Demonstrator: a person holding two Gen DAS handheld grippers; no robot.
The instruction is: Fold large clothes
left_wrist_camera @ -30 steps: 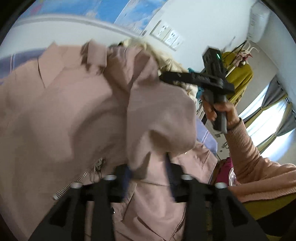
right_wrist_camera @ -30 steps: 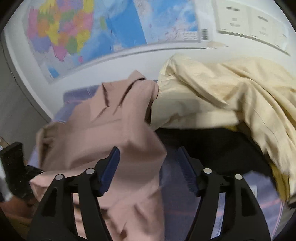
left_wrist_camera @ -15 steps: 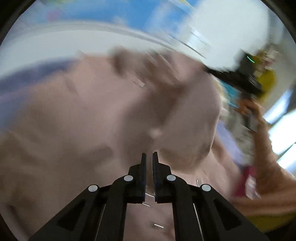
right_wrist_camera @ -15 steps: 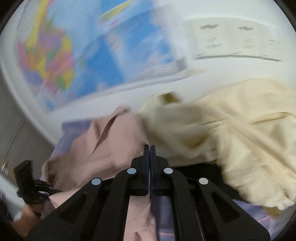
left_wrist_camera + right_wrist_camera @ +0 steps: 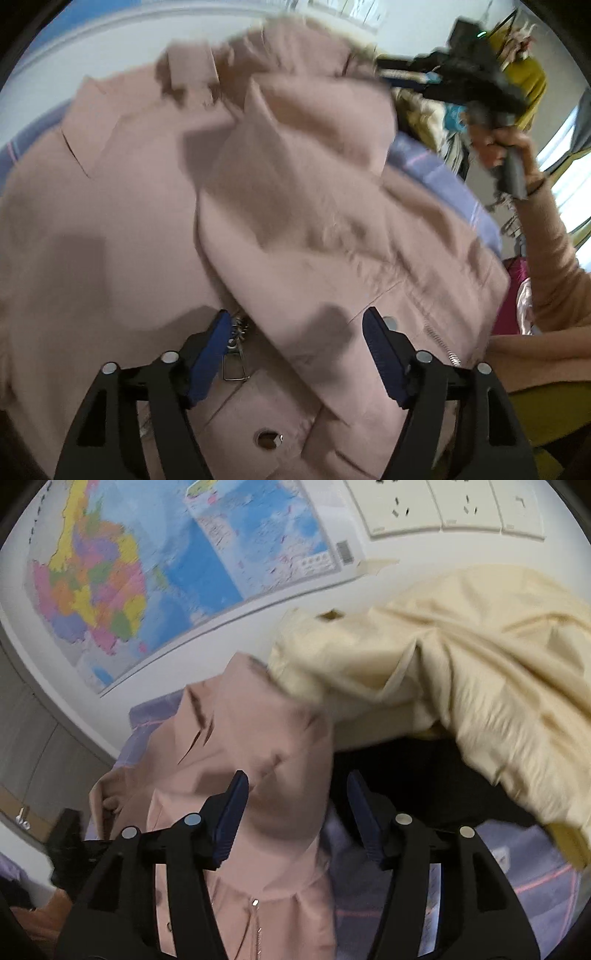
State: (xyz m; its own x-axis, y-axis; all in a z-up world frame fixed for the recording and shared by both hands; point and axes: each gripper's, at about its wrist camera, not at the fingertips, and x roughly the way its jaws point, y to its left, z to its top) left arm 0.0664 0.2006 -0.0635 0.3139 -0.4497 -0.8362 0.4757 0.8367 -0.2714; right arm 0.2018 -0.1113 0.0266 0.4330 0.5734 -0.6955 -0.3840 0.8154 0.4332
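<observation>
While both jaws are opening, each hand-held gripper (image 5: 295, 354) (image 5: 295, 812) straddles the pink jacket (image 5: 129, 221) ungripped.

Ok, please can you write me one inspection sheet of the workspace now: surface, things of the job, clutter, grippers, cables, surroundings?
Surface: lilac sheet with pink stripes, mostly covered by clothes.
Job's things: pink jacket spread out, one part folded over the middle; zipper with its pull visible.
Clutter: cream garment crumpled beside the jacket, over something dark.
Grippers: left gripper opening, jacket fabric between its jaws, pads not pressing; right gripper opening over the jacket's edge, pads not pressing.
Cables: nothing seen.
Surroundings: wall map, wall sockets, window with curtains, mustard garment hanging.
</observation>
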